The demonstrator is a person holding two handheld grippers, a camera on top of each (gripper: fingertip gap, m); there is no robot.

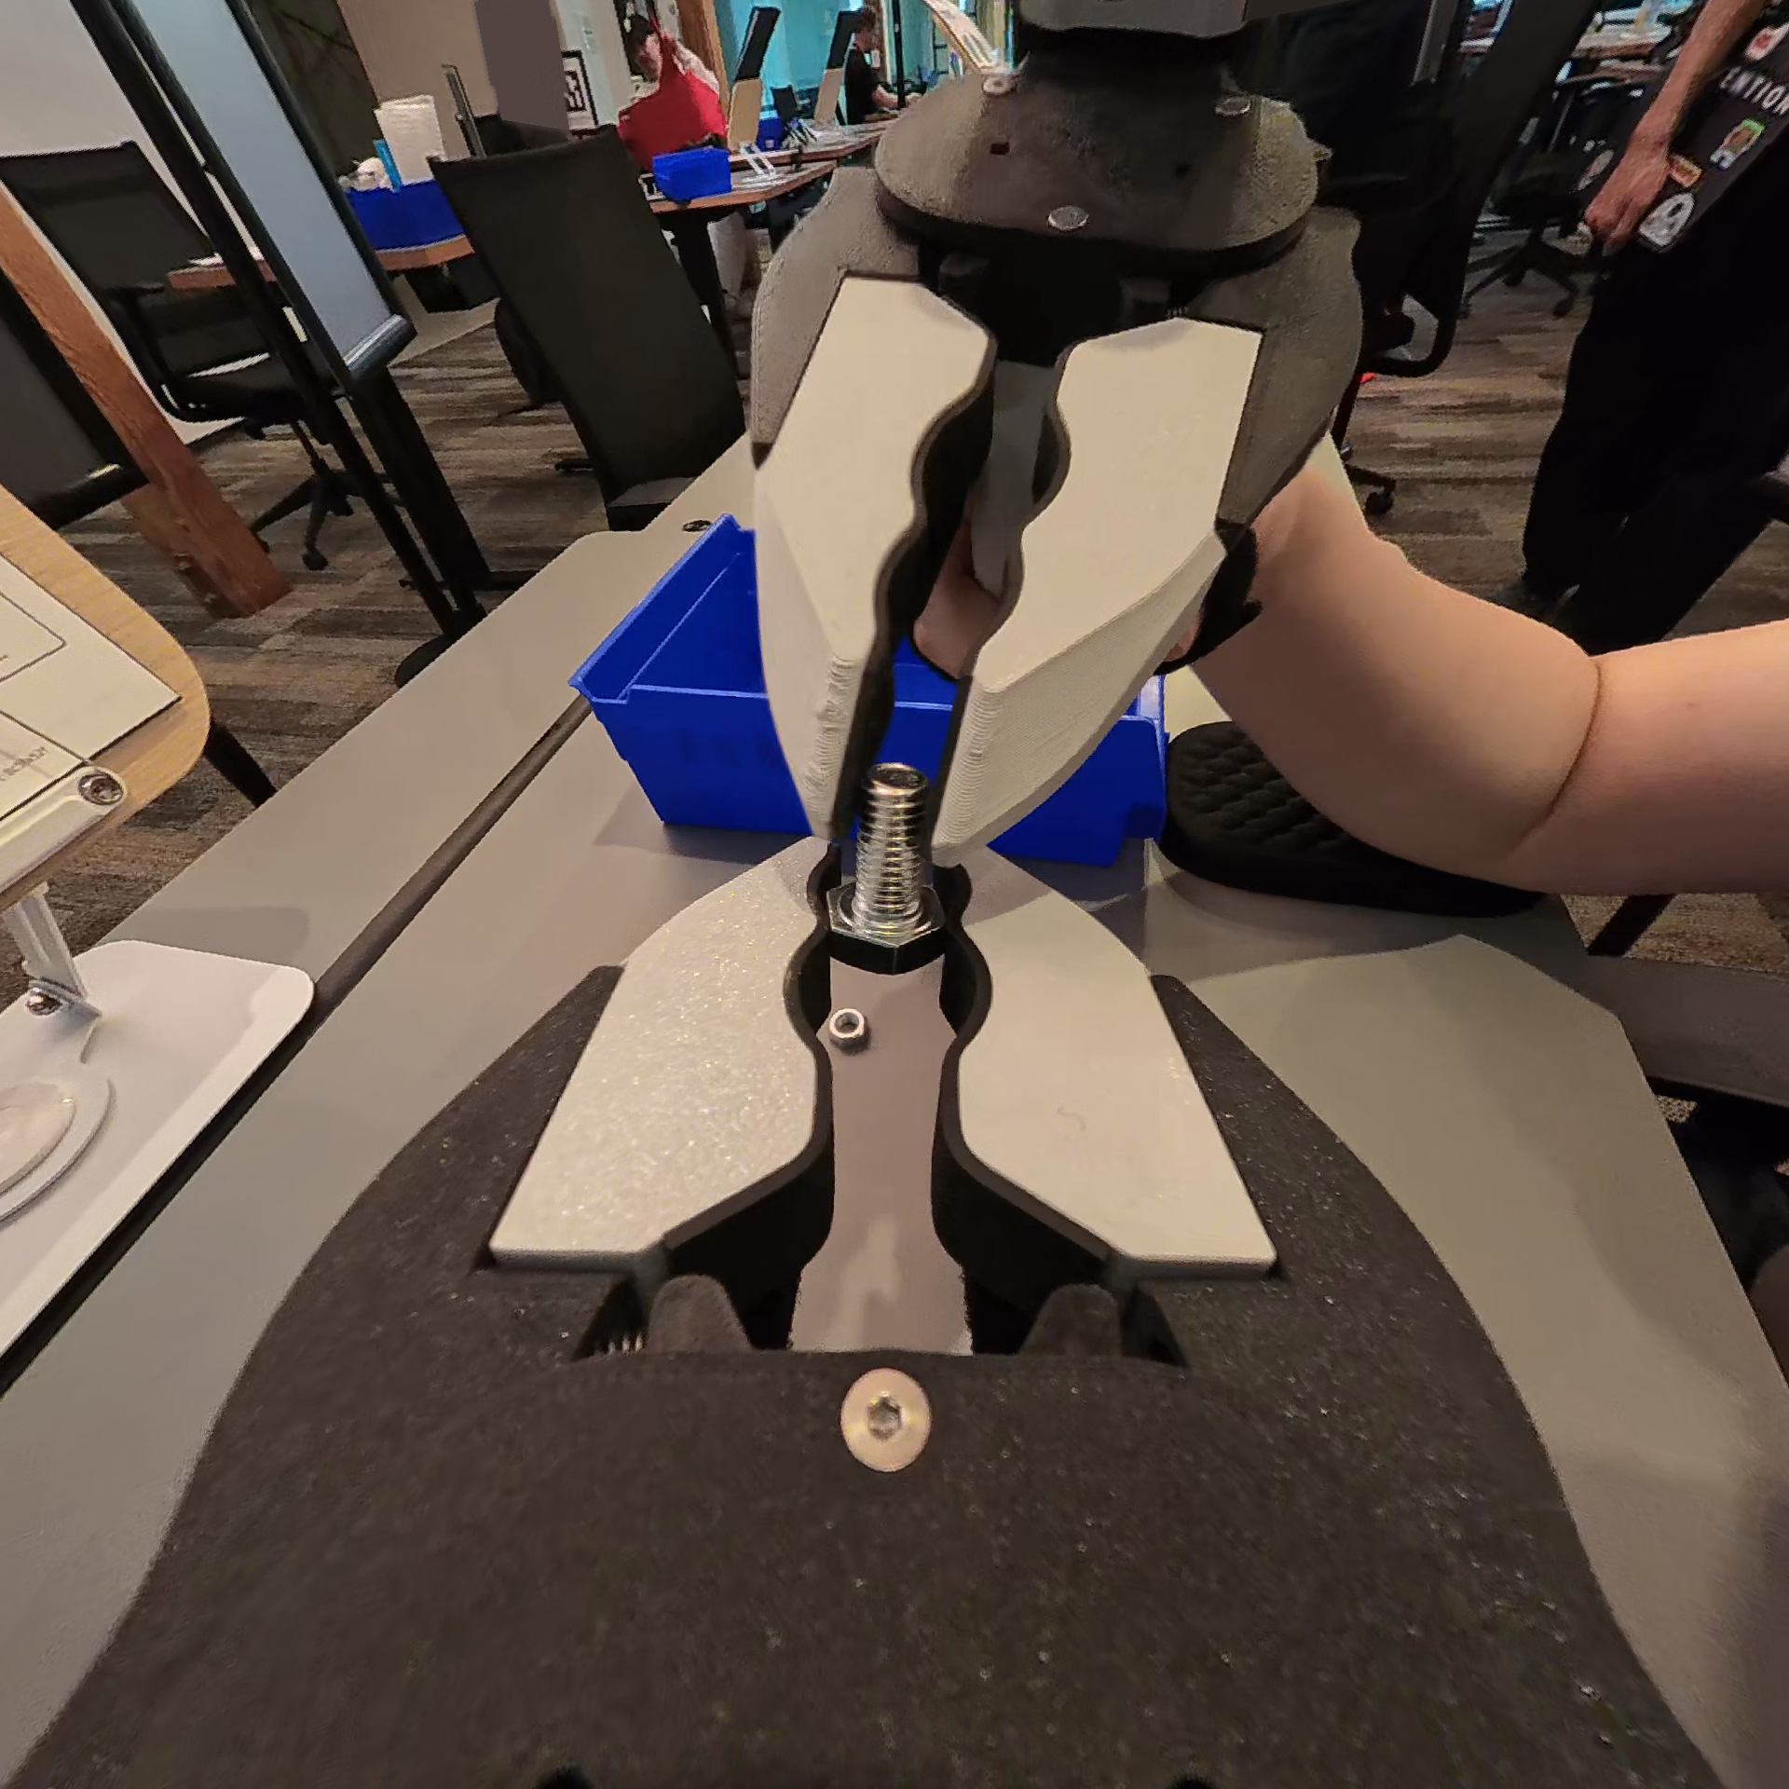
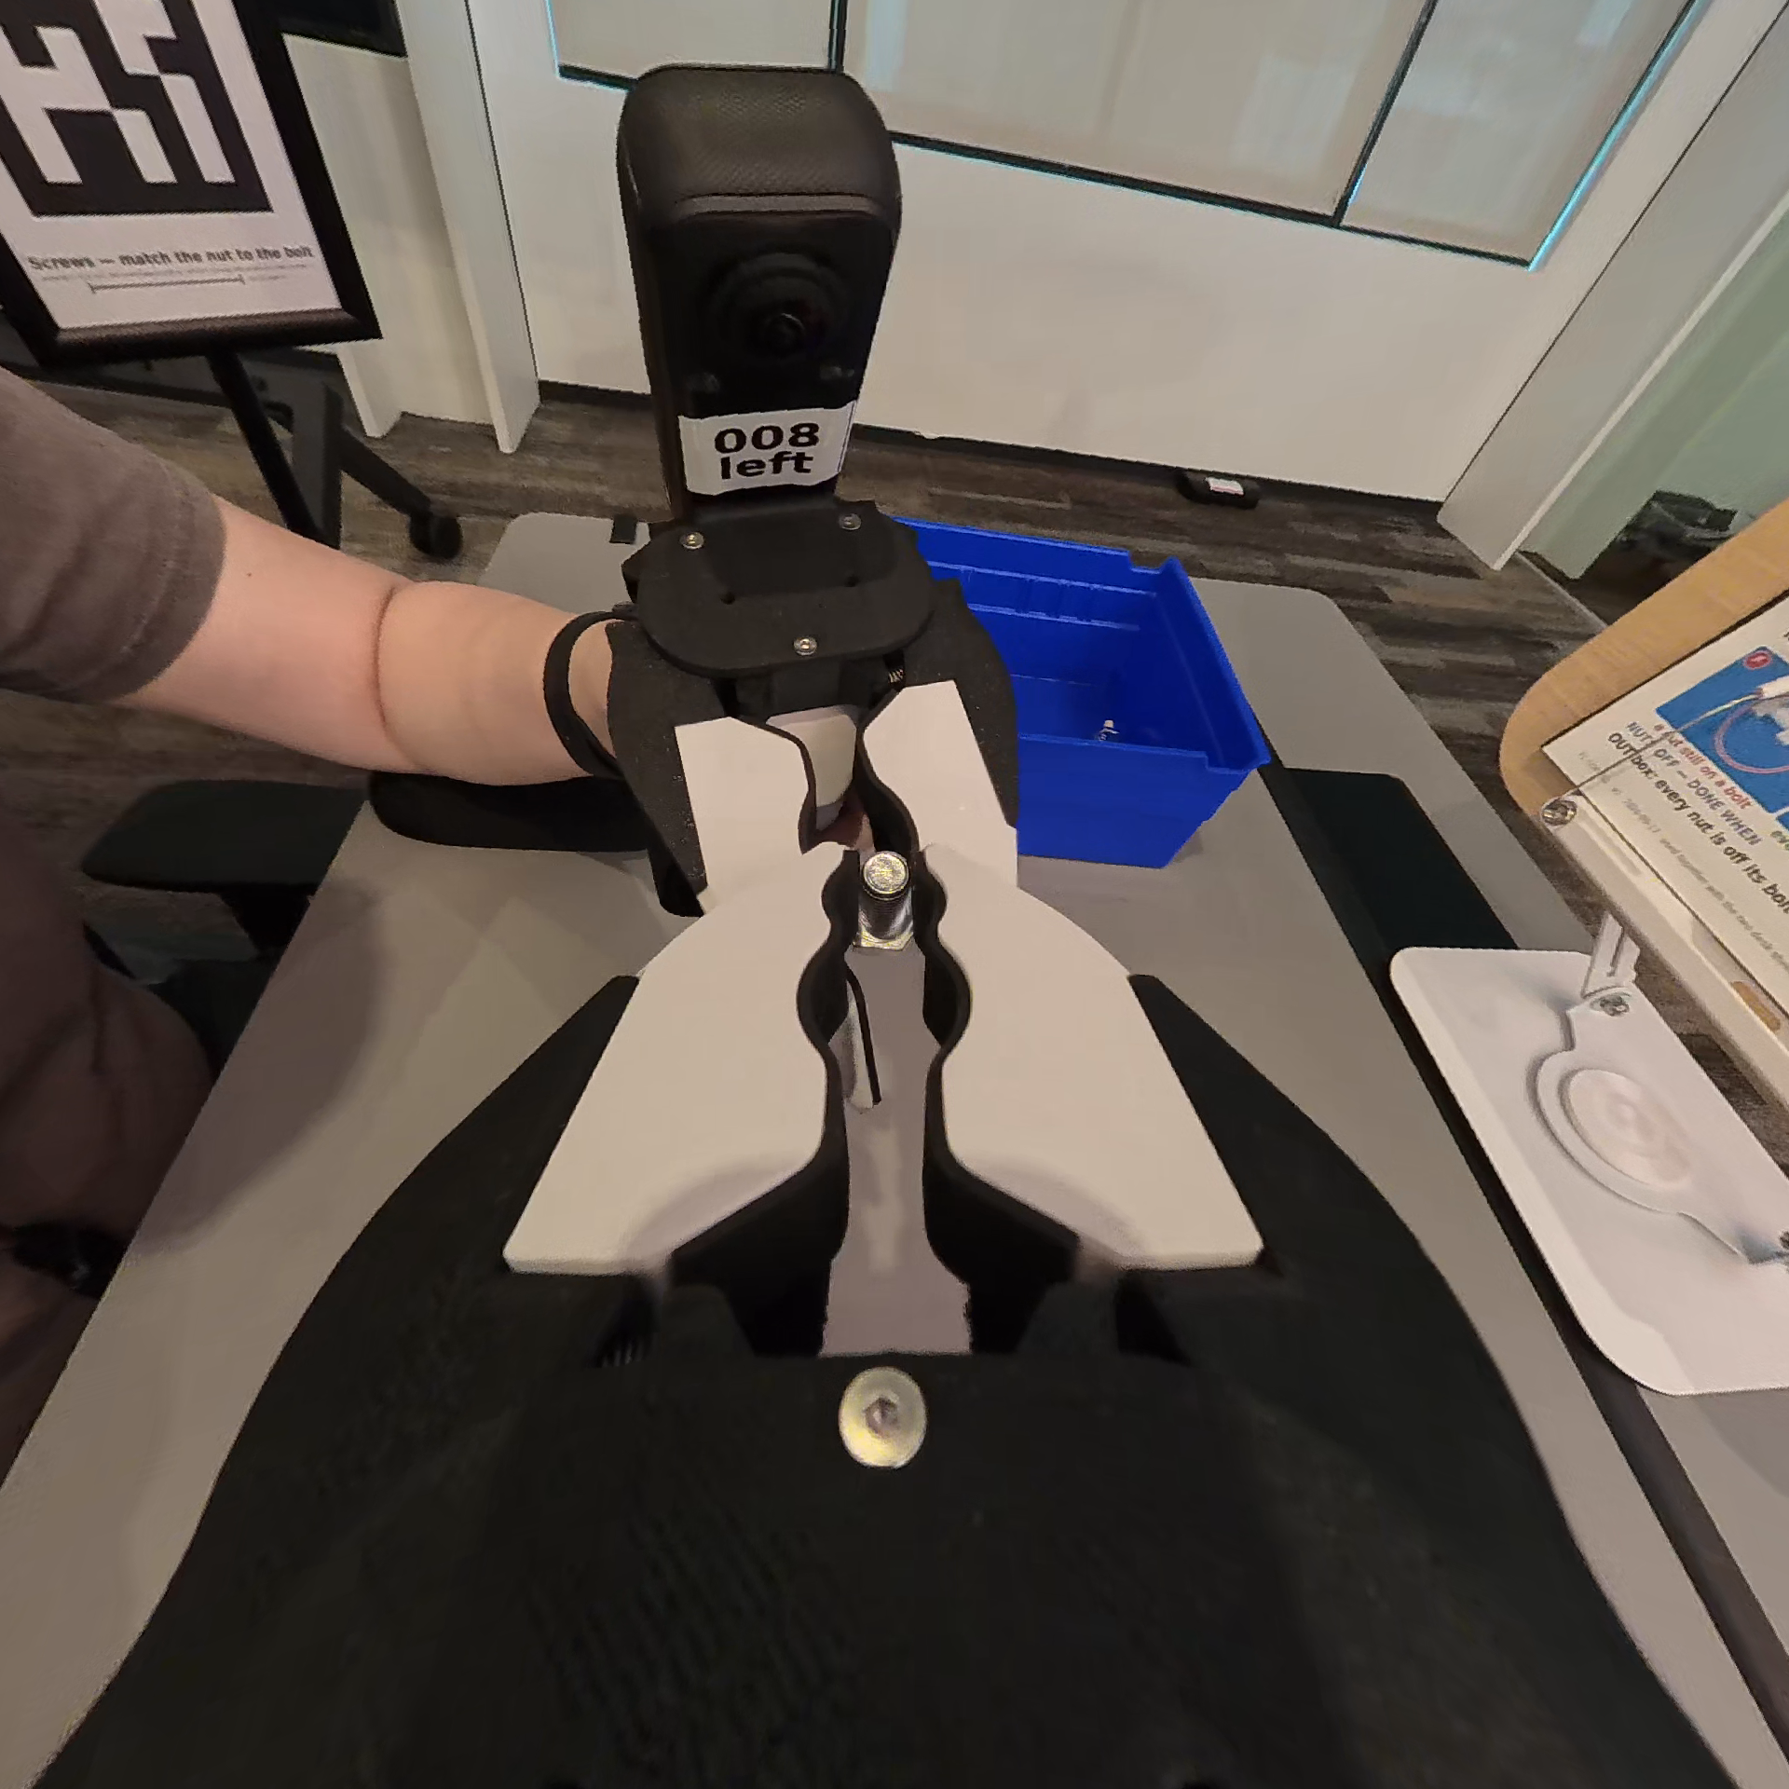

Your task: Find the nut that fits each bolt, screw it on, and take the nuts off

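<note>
Upright between the two grippers, a threaded bolt (image 1: pixel 889 842) is pinched at its nut (image 1: pixel 879 927) by the left gripper (image 1: pixel 886 934) while the right gripper (image 1: pixel 883 837), fingers narrowly parted about its tip, is positioned so that the nut may be turned.

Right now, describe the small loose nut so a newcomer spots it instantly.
Find the blue bin, then the upright bolt before it. Nearer the camera, between the fingers of the left gripper, the small nut lies on the table: loose, far smaller than the bolt's hex.
</note>
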